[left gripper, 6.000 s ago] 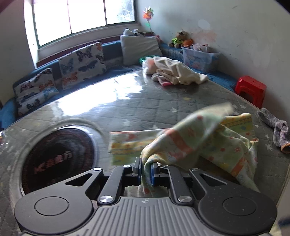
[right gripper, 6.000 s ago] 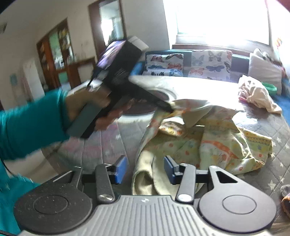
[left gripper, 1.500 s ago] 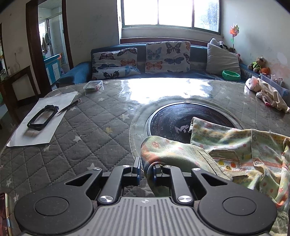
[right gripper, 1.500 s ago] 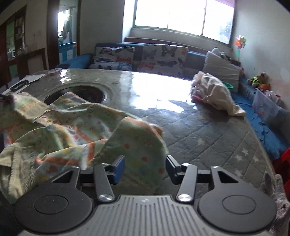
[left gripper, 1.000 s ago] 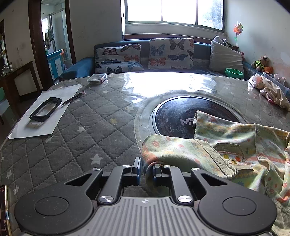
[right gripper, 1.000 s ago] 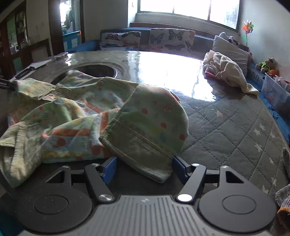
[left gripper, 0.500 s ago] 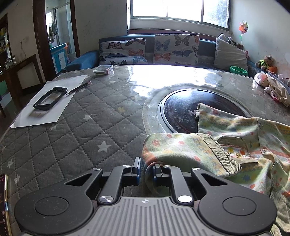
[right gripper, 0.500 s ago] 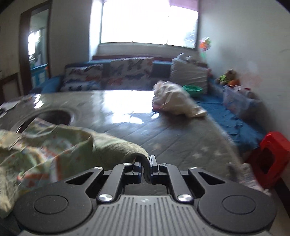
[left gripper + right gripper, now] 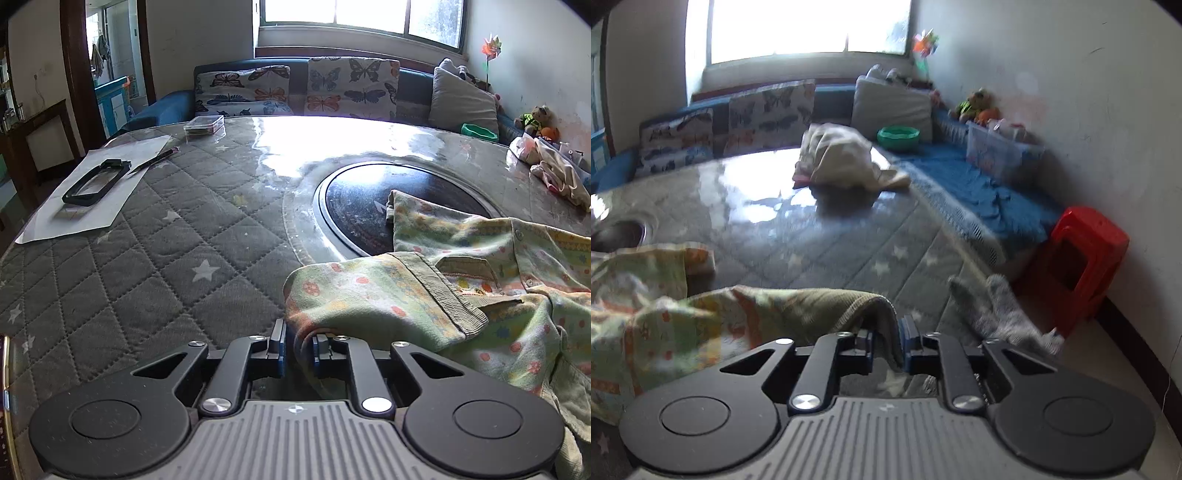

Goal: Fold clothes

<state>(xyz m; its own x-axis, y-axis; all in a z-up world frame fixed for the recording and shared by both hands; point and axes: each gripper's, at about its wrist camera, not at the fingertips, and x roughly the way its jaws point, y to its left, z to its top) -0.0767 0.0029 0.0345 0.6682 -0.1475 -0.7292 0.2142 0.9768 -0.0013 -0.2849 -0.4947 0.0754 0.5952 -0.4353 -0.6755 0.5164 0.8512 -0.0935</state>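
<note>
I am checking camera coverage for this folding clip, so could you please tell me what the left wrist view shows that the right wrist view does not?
Only the left wrist view shows the white paper sheet with a black frame on it, a small clear box, and the dark round inset of the table. Only the right wrist view shows the red stool and a grey sock. Both show the patterned garment, pinched by the left gripper and the right gripper, the cream clothes pile and the green bowl.

window bright | blue sofa, butterfly cushions | white wall | red stool
</note>
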